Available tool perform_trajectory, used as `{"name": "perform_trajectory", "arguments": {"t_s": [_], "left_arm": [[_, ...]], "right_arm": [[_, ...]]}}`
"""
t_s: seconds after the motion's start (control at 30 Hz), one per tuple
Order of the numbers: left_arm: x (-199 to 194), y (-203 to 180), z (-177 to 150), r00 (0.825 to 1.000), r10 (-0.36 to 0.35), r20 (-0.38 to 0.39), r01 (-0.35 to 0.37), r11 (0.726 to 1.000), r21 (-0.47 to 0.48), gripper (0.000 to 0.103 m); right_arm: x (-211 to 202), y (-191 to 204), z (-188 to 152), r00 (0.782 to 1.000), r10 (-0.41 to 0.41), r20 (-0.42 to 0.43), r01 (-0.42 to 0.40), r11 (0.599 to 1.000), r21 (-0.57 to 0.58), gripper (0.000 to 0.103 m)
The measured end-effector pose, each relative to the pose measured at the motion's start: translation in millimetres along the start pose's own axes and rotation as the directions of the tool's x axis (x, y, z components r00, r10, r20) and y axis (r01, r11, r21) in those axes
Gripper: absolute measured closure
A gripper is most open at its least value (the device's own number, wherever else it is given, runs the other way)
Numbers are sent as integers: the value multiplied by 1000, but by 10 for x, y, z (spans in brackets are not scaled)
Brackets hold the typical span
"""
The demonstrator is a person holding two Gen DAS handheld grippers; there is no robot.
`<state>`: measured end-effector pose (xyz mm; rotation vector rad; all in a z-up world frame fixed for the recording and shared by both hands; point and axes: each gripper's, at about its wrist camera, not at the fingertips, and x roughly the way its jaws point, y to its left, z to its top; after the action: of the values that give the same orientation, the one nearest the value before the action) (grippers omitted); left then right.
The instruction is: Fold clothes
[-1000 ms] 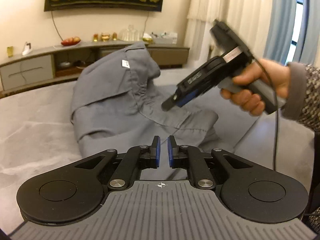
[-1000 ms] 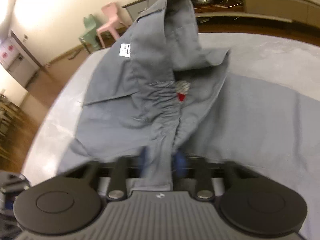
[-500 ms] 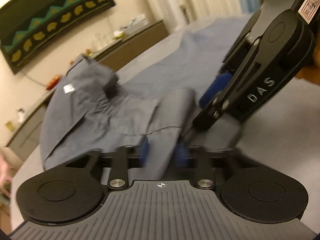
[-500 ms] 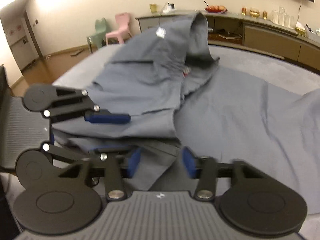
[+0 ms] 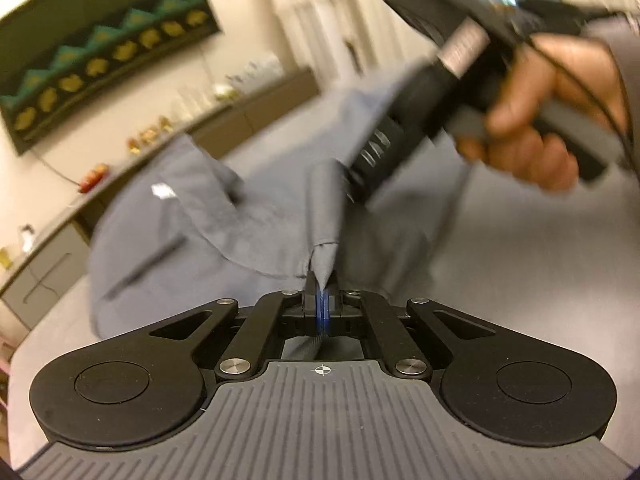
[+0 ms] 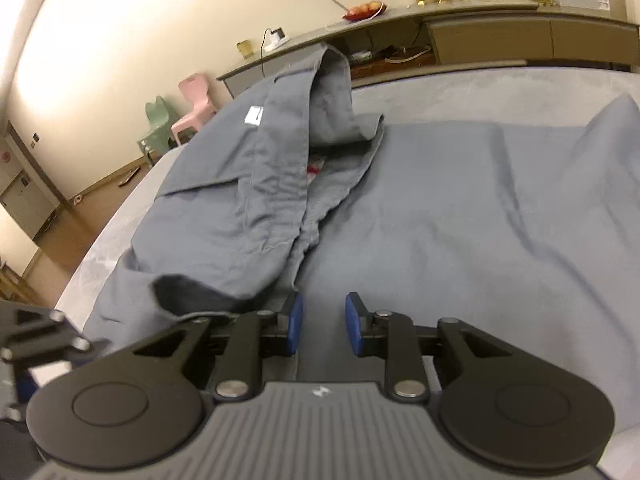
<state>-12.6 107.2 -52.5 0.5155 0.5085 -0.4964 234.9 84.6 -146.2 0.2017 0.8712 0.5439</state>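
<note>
Your left gripper is clamped tight on a peak of the grey garment, the pinched fabric rising in a ridge at frame centre. Your right gripper is parted, with nothing between its blue pads; it hovers just above the cloth. The garment lies rumpled on the grey table, one part heaped toward the upper left of the right wrist view, another spread flat to the right.

Keep the left grip firm and the held edge taut. Before closing the right gripper, centre it over a single edge, not a bunched layer.

The left wrist view is motion-blurred, so seams are hard to read. Your right hand covers the upper right there. Which part of the garment you hold cannot be determined.
</note>
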Motion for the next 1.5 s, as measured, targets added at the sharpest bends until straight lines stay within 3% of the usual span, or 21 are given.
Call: {"name": "perform_trajectory", "arguments": {"t_s": [0.07,0.2,0.23,0.33,0.43,0.47,0.5,0.53,0.57,0.63,0.77,0.83,0.93,1.03,1.1,1.17,1.33,1.37,1.43,1.5], "left_arm": [[61,-55,-2,1000,25,-12,-25,1000,19,103],[92,68,29,999,41,2,-41,998,-47,103],[96,103,35,999,44,6,-43,997,-65,103],[99,197,53,999,47,18,-45,992,-119,103],[-33,98,85,997,49,54,-41,990,-131,103],[-83,87,86,997,35,68,-26,992,-125,103],[-129,71,85,997,21,79,-12,993,-114,103],[-151,19,69,997,10,71,-4,997,-76,103],[-165,-33,51,998,0,60,2,999,-39,103],[-74,-150,-26,1000,8,1,-8,1000,23,103],[55,-203,-82,999,-8,-42,10,998,55,103],[75,-224,-70,999,-9,-45,12,997,72,103],[28,-119,-64,999,-25,-31,26,999,34,103],[-52,42,-64,999,-46,-8,46,998,-31,103],[-106,150,-64,998,-59,7,59,995,-74,103],[-159,258,-63,997,-71,24,74,990,-117,103],[-293,527,-63,993,-99,67,111,969,-221,89],[-308,573,-64,992,-105,71,119,964,-238,93],[-173,525,-89,990,-140,10,139,966,-218,98],[-145,381,-101,987,-158,-28,152,976,-154,103]], "right_arm": [[21,-28,-30,1000,-11,-12,11,1000,-5,79],[-277,-39,-50,999,-32,42,33,999,-4,74],[-399,3,-76,997,-31,67,33,999,-32,69],[-598,193,-165,997,34,68,-24,989,-144,69],[-468,375,-231,997,74,-14,-76,973,-218,70],[-348,409,-238,997,66,-45,-75,971,-226,77],[-216,378,-224,998,37,-52,-47,977,-206,83],[-85,347,-210,998,8,-60,-19,982,-186,96],[31,312,-193,998,-15,-65,4,987,-162,98],[66,207,-139,998,15,-62,-19,997,-74,97],[7,5,-58,992,73,-101,-71,997,26,94],[-191,-61,-6,998,-14,-56,18,998,60,87],[-454,135,83,999,-2,49,2,1000,-12,87],[-291,558,128,996,85,10,-81,977,-197,83],[-4,680,102,998,53,-43,-63,960,-274,83],[230,612,40,994,-43,-103,12,957,-291,85],[184,601,9,993,-72,-90,38,944,-326,87],[183,621,10,993,-80,-91,44,939,-342,87],[205,679,51,989,-99,-109,50,922,-385,85],[284,765,141,982,-119,-145,45,900,-434,83]]}}
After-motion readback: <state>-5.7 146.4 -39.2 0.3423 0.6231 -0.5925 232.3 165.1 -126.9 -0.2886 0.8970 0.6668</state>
